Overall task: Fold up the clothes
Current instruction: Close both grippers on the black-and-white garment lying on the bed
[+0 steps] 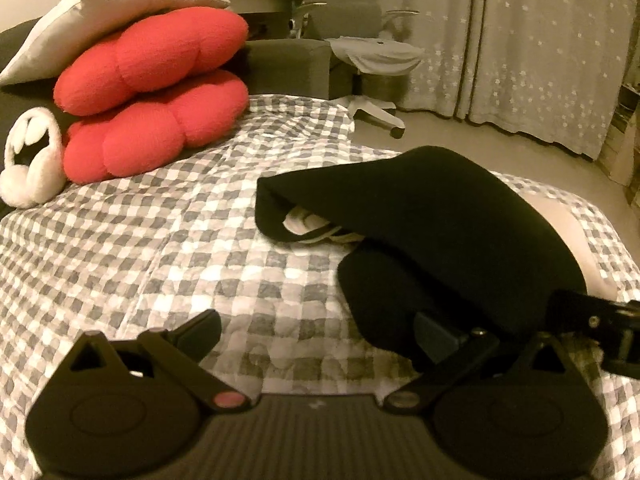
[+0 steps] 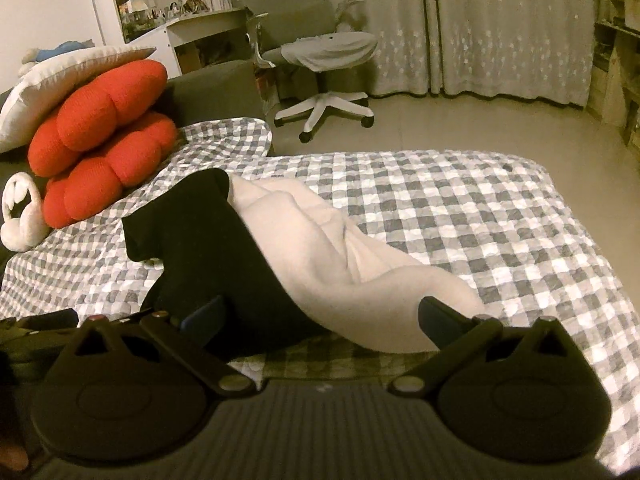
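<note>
A black garment (image 1: 420,216) lies bunched on the checked bedspread (image 1: 160,220), with pale cloth showing under its raised edge. From the right wrist view the black cloth (image 2: 200,240) sits left of a pale fleecy piece (image 2: 340,256); I cannot tell whether they are one garment or two. My left gripper (image 1: 318,332) is open, its right finger against the black cloth's near edge and its left finger over bare bedspread. My right gripper (image 2: 322,318) is open wide, with the heap's near end between its fingers. Each gripper shows at the edge of the other's view.
Two red cushions (image 2: 100,148) and a white pillow (image 2: 60,80) are stacked at the bed's far left, with a white plush item (image 2: 20,216) beside them. An office chair (image 2: 324,80) stands on the floor beyond the bed, before star-patterned curtains (image 2: 500,28). Bare bedspread (image 2: 480,208) lies to the right.
</note>
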Tool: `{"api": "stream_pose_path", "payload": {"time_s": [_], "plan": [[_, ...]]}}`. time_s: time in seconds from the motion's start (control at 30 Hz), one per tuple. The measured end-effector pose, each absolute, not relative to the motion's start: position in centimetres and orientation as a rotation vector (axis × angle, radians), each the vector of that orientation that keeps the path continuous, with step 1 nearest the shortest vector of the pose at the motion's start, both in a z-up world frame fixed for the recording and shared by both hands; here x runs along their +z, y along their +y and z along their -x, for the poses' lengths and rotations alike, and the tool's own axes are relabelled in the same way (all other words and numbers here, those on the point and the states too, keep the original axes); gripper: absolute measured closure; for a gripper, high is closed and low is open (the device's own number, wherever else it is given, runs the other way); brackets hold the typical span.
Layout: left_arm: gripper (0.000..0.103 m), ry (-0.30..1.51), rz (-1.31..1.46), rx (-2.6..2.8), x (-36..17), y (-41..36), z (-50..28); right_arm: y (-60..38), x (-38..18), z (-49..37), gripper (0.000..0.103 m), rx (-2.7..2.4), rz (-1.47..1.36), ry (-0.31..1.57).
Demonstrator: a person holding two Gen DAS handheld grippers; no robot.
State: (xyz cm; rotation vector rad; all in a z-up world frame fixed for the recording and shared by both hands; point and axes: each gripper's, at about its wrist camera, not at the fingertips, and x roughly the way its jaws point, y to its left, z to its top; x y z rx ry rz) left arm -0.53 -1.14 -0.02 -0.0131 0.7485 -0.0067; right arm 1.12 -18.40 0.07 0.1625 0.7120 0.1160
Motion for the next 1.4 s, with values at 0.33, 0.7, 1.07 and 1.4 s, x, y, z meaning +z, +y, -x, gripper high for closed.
{"api": "stream_pose_path", "payload": {"time_s": [0.33,0.7,1.07,1.4], "plan": [[0.000,0.732,-0.084,-0.047,-1.3,-1.5,-1.8,-19.2,-1.6,-4.1,0.000,0.224,-0.182,0.753],[0.000,0.753,-0.140,-0.023,-2.9,-2.0,-2.9,-19.5,-3.0,-4.9,0.000,0.340,-0.164,0.757],[0.000,0.746,-0.151,-0.003,-3.8,-1.6,-2.7,-19.2,-4.0,-3.9,0.000,0.362,-0.128,0.708],[0.000,0.782,0.008,-0.041,-3.5,0.6,-2.7,-18.8,-3.3,-4.2,0.000,0.343,-0.113,0.715]]}}
